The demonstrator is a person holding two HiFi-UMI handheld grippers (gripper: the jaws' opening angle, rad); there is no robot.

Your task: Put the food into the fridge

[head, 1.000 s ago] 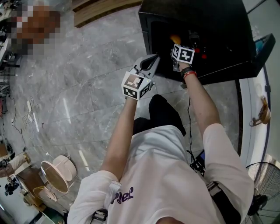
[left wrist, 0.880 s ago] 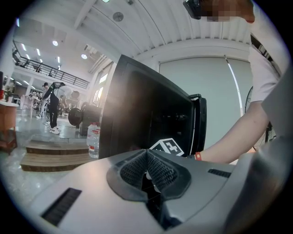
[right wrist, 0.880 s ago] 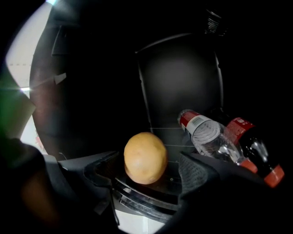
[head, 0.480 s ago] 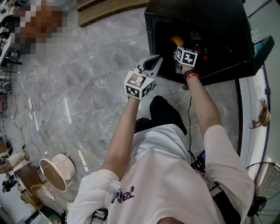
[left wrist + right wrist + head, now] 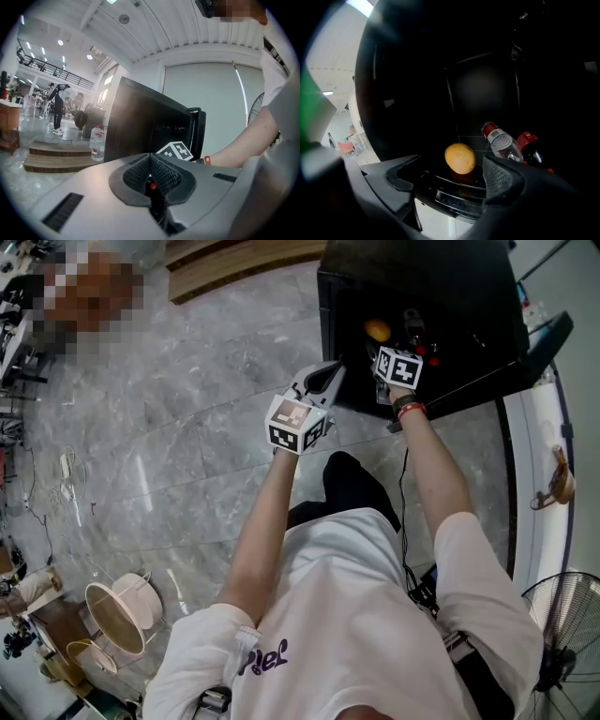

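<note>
Right gripper (image 5: 449, 171) first: its jaws have just been opening and are spread about as wide as they go, with nothing pinched between them. The fruit (image 5: 460, 158) is seen just past the tips, sitting on the shelf (image 5: 457, 199) inside the fridge (image 5: 483, 93) and touched by neither pad. So the drop-off looks done for this item (judged only from how it lies). What's probably called for next is a clean pull-back out of the dark cabinet without the fruit being nudged, since something that round could be set rolling. The left gripper (image 5: 151, 177) is held outside the fridge, jaws closed together on nothing.

Materials: mesh-textured rubbery pads are set in smooth grey plastic jaws. The fruit is orange-yellow, matte and slightly oval. Off to its right a clear bottle (image 5: 502, 144) with a red cap and a dark bottle (image 5: 530, 143) with a red label are propped at a tilt. The fridge is glossy black, its door (image 5: 530, 357) swung open over a polished grey marble floor (image 5: 187, 427).
</note>
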